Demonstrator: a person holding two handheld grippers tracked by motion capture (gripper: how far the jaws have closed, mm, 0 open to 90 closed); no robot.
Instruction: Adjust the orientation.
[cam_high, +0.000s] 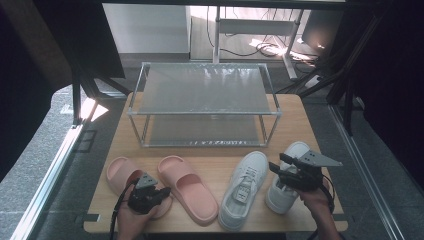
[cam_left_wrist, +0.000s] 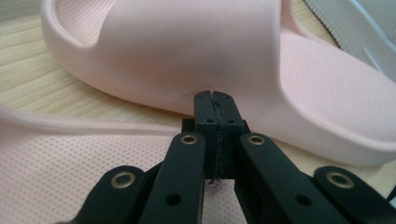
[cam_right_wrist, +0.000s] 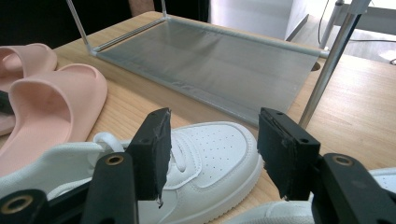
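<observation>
High view: nothing is on the two-tier rack at the far side yet, as the two pink slippers lie near left and the two white sneakers near right on the table. Left gripper has its jaws pressed together on nothing, tips just short of the right slipper's strap. Right gripper gapes wide and empty above the sneakers, so I judge the work barely begun.
</observation>
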